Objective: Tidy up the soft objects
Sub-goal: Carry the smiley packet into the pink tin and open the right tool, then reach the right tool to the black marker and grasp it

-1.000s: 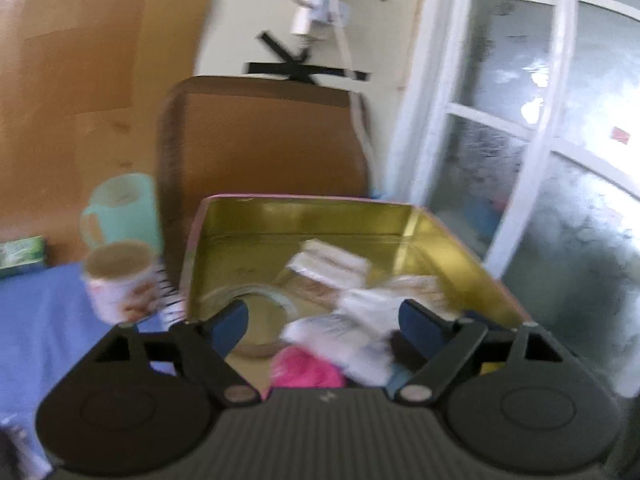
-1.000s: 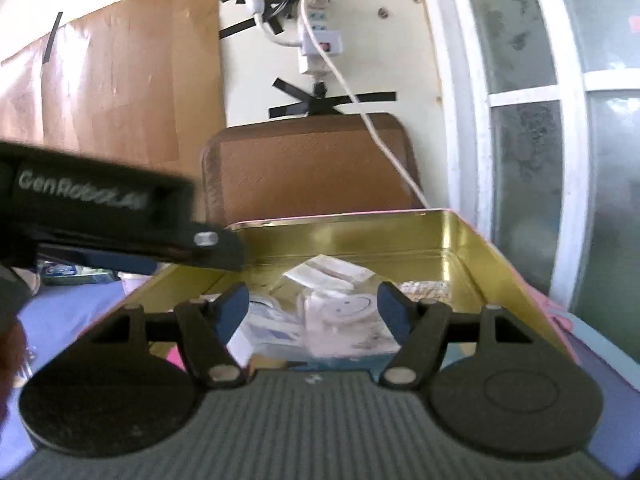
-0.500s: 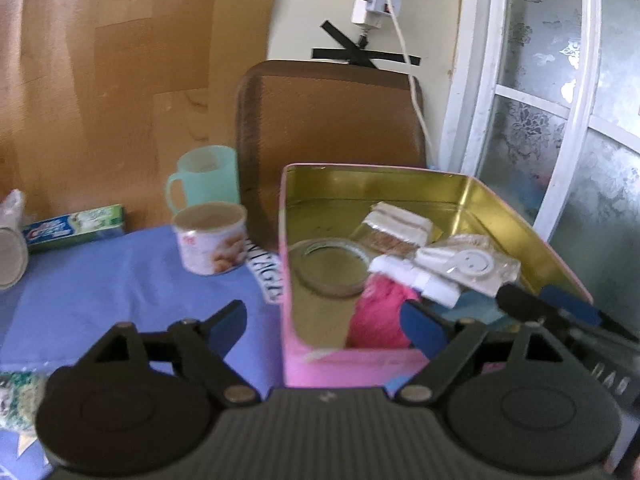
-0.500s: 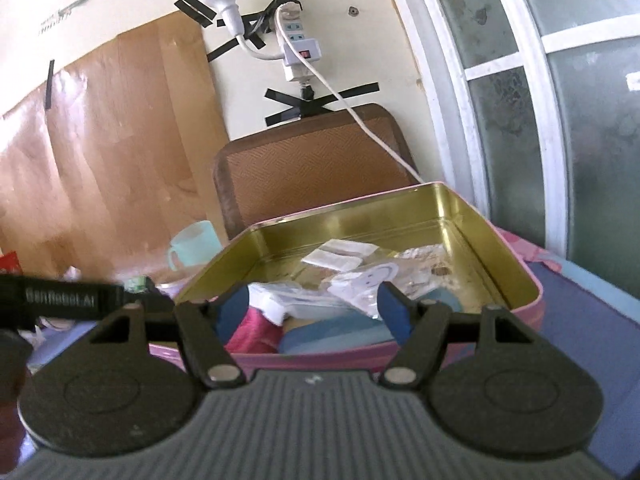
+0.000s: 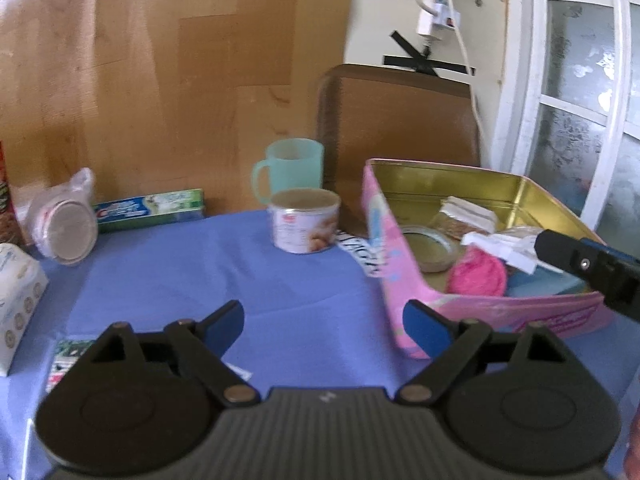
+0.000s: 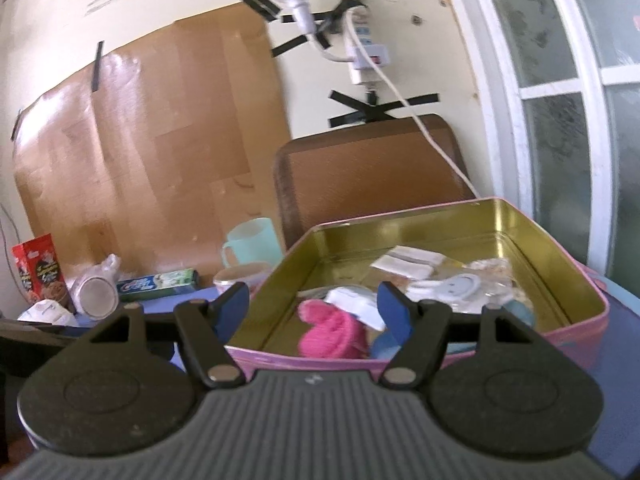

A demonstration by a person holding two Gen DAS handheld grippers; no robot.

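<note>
Jaws of both grippers stand spread and empty — the left gripper (image 5: 323,322) hangs over the blue-covered surface (image 5: 248,280), just left of the pink tin (image 5: 500,320), while the right gripper (image 6: 313,307) hangs at the tin's near rim. Inside the tin lie the soft things: a pink knitted piece (image 6: 334,334), white packets (image 6: 408,262) and a smiley-faced white pad (image 6: 460,285). A teal mug (image 5: 290,168), a printed cup (image 5: 304,220) and a toothpaste box (image 5: 150,209) stand apart on the surface — well left of the tin.
</note>
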